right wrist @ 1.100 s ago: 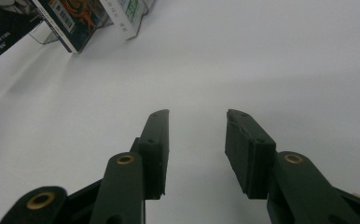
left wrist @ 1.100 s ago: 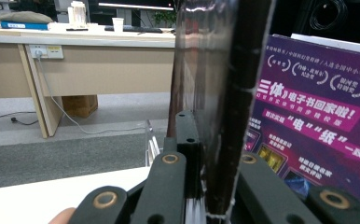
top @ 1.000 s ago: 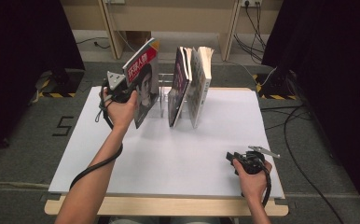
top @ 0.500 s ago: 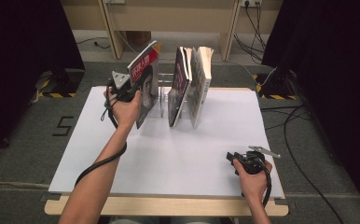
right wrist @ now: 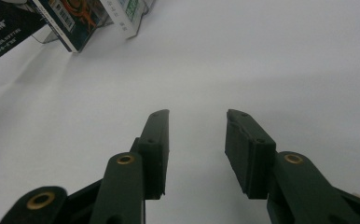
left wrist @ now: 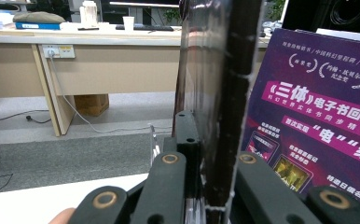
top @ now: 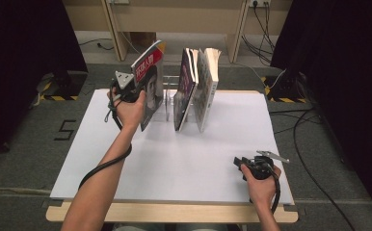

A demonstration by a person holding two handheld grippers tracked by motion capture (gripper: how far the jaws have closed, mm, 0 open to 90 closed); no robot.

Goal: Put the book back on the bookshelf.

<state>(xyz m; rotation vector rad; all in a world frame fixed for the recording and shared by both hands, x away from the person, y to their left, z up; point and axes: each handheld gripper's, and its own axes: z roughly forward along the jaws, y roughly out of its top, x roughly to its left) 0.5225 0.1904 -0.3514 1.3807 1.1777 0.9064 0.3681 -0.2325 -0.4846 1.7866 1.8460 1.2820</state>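
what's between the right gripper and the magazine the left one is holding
In the high view, only bare white tabletop lies between the right gripper and the held magazine.

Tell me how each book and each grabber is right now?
Red-covered book: tilted, held up at the rack.
Purple book: standing, leaning in the clear rack.
Pale book: standing, leaning.
Left gripper: shut on the red-covered book.
Right gripper: open, empty, over the table.

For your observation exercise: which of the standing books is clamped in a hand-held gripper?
The leftmost book, with the red-banded cover: the left hand-held gripper grips it, apart from the other books.
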